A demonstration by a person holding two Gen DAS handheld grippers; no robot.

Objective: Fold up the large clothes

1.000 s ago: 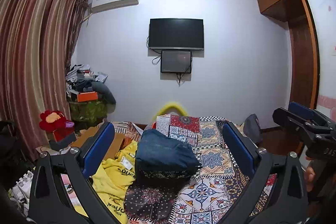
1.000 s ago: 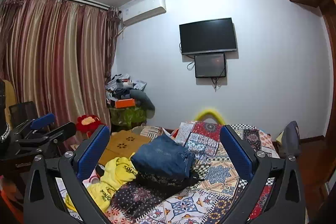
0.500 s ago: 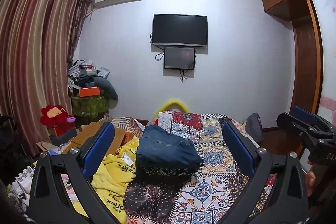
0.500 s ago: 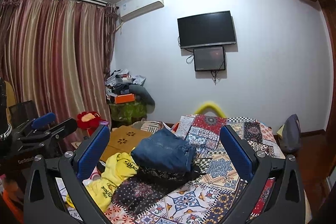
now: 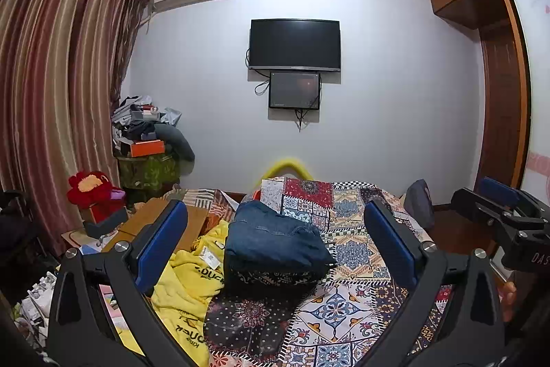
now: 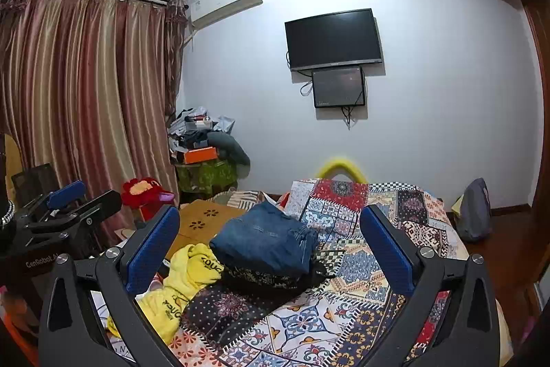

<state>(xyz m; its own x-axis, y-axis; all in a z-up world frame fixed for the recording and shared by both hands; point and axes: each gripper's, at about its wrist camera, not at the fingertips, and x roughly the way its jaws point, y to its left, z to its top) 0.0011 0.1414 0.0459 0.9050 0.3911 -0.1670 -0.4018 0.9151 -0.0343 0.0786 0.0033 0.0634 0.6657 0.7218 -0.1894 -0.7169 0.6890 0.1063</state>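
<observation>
Folded blue jeans [image 5: 275,241] lie on top of a dark patterned garment [image 5: 271,277] in the middle of the bed [image 5: 354,250]; the pile shows in the right wrist view too [image 6: 264,241]. A crumpled yellow sweatshirt [image 5: 187,291] with black lettering lies left of the pile, also in the right wrist view [image 6: 182,284]. My left gripper [image 5: 275,236] is open and empty, held above the bed in front of the pile. My right gripper [image 6: 270,238] is open and empty, alongside. Each gripper shows in the other's view, the right one [image 5: 502,219] and the left one [image 6: 65,208].
The bed has a patchwork cover [image 6: 364,229]. A wooden board [image 6: 202,219] and a red plush toy [image 5: 92,191] are at the left. A cluttered stand [image 5: 147,147] is by the curtains [image 5: 51,85]. A grey bag [image 5: 417,203] stands at the right. A TV [image 5: 294,45] hangs on the wall.
Both views have tilted up and pulled back slightly, so the jeans pile sits a little lower in frame. Both grippers stay open. The clothes have not moved.
</observation>
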